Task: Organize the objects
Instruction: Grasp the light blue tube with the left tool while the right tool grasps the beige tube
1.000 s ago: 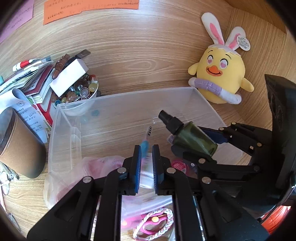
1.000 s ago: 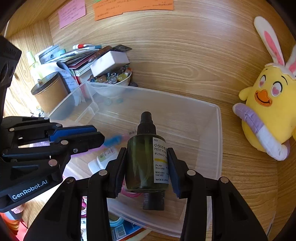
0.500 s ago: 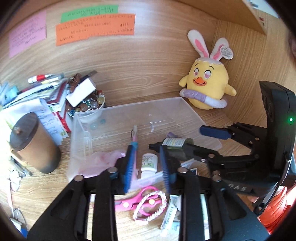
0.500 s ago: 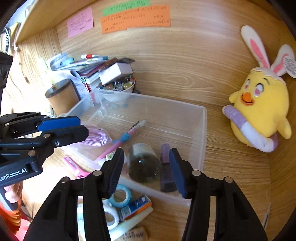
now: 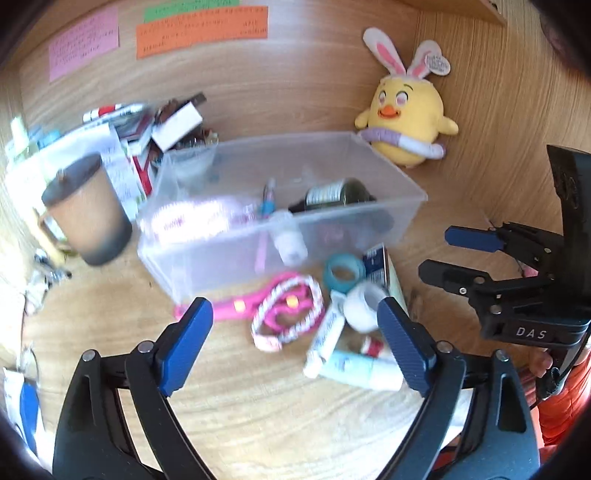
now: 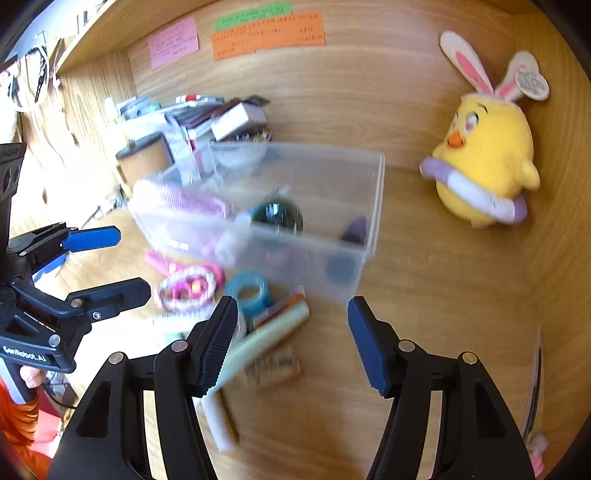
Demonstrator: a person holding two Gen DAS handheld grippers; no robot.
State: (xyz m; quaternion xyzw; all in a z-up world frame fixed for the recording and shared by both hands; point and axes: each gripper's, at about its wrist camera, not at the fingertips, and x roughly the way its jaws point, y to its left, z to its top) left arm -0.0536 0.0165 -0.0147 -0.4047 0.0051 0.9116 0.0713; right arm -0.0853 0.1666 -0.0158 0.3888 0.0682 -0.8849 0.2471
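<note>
A clear plastic bin point(image 5: 369, 218) point(image 6: 373, 206) stands on the wooden desk. In it lie a dark green spray bottle point(image 5: 340, 192) point(image 6: 277, 216), a toothbrush point(image 5: 267, 199) and a pink pouch point(image 5: 192, 218). In front of the bin lie pink scissors point(image 5: 229, 306), a braided hair tie point(image 5: 308, 321), a teal tape roll point(image 5: 343, 273) point(image 6: 249, 291), a white roll point(image 5: 364, 304) and tubes point(image 5: 354, 369). My left gripper point(image 5: 291, 314) point(image 6: 131, 262) hangs above this pile, its jaws opening with nothing gripped. My right gripper point(image 6: 291, 306) point(image 5: 437, 251) hovers near the bin's front right corner, jaws opening and empty.
A yellow plush chick with rabbit ears point(image 5: 406, 114) point(image 6: 484, 158) leans in the back right corner. A brown lidded cup point(image 5: 88, 214) and a heap of books, pens and papers point(image 5: 122, 147) crowd the bin's left side. Coloured notes point(image 5: 199, 33) hang on the back wall.
Both grippers have pulled back from the bin and opened. The left one let go of the toothbrush and the right one the spray bottle; both now lie in the bin.
</note>
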